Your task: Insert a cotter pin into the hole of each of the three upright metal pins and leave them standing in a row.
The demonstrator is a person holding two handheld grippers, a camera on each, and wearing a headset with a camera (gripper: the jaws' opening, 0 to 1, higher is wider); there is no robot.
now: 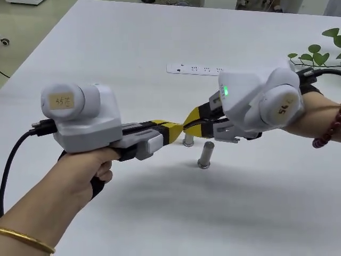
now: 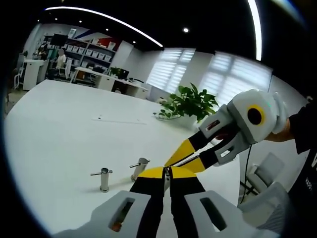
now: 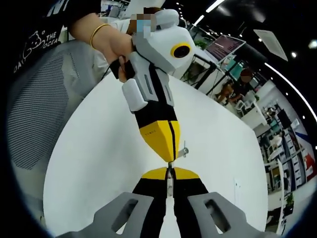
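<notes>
Left gripper (image 2: 167, 172), right gripper (image 3: 170, 174) pinched tight tip-to-tip near cotter-pinned metal pins (image 2: 104, 179)

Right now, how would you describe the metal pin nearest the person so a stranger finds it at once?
On the white table, find where the grippers' yellow fingers meet. In the head view two upright metal pins stand below. It is the nearer, right-hand pin, in full view; its neighbour is half hidden by the fingers.
</notes>
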